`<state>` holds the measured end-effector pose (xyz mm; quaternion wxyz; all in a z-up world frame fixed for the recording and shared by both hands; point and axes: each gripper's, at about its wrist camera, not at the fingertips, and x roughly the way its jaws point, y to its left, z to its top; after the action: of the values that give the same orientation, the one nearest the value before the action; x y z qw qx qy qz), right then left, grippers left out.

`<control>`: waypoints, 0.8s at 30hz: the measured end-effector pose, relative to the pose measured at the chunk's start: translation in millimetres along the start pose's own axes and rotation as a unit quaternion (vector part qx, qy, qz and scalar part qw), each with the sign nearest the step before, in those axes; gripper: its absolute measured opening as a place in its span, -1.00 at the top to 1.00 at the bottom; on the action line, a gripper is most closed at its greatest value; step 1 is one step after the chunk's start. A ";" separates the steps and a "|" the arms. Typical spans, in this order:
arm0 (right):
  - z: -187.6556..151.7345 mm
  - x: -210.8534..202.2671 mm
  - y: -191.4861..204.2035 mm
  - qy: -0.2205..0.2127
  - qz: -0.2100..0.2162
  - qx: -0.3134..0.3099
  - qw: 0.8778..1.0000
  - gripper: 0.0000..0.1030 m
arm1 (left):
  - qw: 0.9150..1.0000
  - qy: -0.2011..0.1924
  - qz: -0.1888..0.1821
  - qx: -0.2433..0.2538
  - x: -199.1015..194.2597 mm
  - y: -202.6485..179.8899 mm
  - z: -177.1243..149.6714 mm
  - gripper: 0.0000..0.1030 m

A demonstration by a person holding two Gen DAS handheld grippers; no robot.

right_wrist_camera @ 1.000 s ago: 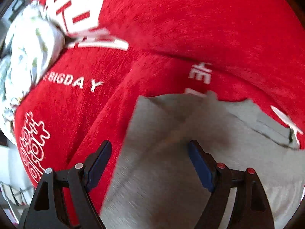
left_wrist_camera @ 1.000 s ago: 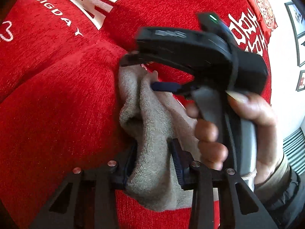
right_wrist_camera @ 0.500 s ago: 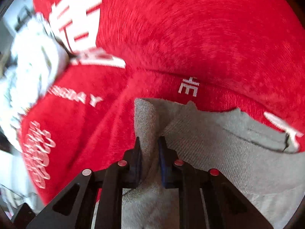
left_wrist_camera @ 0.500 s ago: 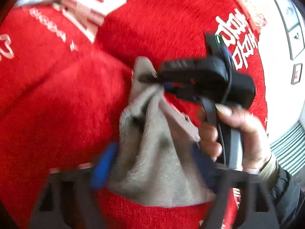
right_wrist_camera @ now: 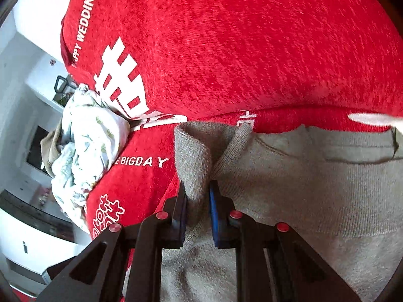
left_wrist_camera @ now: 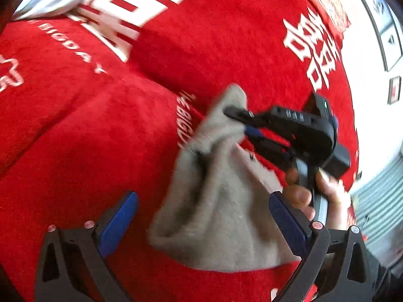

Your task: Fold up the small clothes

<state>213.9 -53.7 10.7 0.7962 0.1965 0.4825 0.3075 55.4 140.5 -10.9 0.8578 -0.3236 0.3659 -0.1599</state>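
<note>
The right tongs (right_wrist_camera: 197, 209) are clamped on a bunched edge of the grey knit garment (right_wrist_camera: 302, 188), which lies on the plush red blanket (right_wrist_camera: 239, 50) and stretches away to their right. The left tongs (left_wrist_camera: 201, 226) stand wide apart around the garment's opposite end, gripping nothing. A crumpled white floral cloth (right_wrist_camera: 85, 146) sits near the blanket's far-left edge.

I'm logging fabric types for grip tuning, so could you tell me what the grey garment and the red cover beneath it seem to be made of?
Grey garment: likely a soft knit, cotton-like, matte; fine ribbed rows show and it bunches limply where the right gripper pinches it.
Red cover: seemingly a plush, fleece-like fabric, matte, with short fuzzy nap and white printed lettering.
</note>
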 end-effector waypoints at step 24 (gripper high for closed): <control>18.1 -47.8 -1.1 -0.003 -0.022 0.003 1.000 0.67 | 0.981 0.048 0.142 0.126 20.8 -103.2 -5.2 0.68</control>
<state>213.9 -87.3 49.2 0.8035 0.1893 0.4854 0.2881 61.9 51.2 44.8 0.8872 -0.1492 0.4258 -0.0965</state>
